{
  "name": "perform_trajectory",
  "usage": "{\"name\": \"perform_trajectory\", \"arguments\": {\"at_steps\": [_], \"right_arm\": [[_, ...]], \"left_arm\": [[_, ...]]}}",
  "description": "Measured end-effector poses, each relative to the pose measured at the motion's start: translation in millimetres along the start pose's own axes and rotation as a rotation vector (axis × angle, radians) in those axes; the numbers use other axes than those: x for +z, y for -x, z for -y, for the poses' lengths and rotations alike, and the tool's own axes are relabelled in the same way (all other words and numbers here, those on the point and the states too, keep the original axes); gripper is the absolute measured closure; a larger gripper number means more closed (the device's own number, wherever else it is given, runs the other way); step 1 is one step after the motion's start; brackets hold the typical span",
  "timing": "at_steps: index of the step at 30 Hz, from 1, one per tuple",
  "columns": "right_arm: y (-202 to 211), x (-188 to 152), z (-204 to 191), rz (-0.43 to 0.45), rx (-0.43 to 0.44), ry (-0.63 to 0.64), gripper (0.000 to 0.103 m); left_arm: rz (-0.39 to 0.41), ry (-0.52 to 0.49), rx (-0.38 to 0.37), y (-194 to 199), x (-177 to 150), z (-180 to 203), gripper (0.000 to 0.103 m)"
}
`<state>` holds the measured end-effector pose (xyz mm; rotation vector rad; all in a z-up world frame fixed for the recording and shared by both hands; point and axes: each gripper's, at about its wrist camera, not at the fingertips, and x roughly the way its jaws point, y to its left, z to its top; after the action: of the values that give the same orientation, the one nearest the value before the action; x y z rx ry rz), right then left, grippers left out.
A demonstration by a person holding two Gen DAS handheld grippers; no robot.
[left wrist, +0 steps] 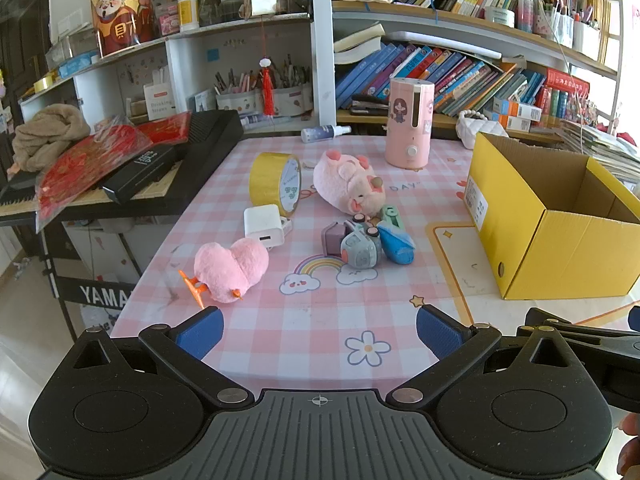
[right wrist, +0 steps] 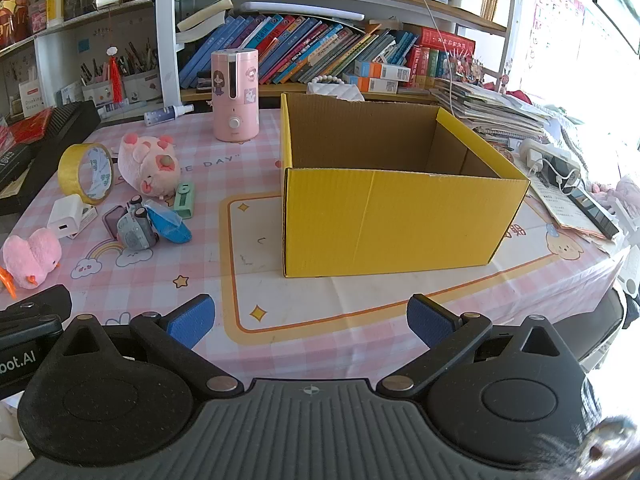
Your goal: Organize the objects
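L claw (left wrist: 319, 330) wide, empty, R claw (right wrist: 311, 319) wide, empty, facing yellow box (right wrist: 396, 220), toys on tbl

The left gripper (left wrist: 319, 330) hovered above the near edge of the table (left wrist: 280, 344), its blue-padded fingers (left wrist: 200, 332) spread wide with nothing between them. A pink checked cloth covered the tabletop. Near the left edge lay a pink heart-shaped plush (left wrist: 232, 270) with an orange clip (left wrist: 193, 287) touching it, and just behind the plush a white charger (left wrist: 264, 227). A yellow tape roll (left wrist: 276, 184) stood on edge further back, beside a pink plush pig (left wrist: 348, 184). In the middle sat a small cluster: a grey toy car (left wrist: 360, 250), a blue pouch (left wrist: 396, 246), a purple item (left wrist: 334, 238). An open yellow cardboard box (left wrist: 560, 248) occupied the right side. A pink humidifier (left wrist: 410, 122) stood at the far edge.
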<state>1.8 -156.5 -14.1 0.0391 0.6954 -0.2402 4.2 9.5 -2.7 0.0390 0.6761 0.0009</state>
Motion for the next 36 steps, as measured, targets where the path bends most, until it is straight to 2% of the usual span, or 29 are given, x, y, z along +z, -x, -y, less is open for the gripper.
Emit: {"name": "perform_trajectory", "arguments": {"at_steps": [31, 36], "right_arm": [[0.7, 2.8, 0.6, -0.005, 0.0, 0.002, 0.0], [-1.6, -5.7, -3.2, -0.007, 0.0, 0.004, 0.0]], "left_arm": [[-0.002, 0.0, 0.001, -0.1, -0.5, -0.8, 0.0], [-0.003, 0.0, -0.001, -0.2, -1.1, -1.5, 0.0]]}}
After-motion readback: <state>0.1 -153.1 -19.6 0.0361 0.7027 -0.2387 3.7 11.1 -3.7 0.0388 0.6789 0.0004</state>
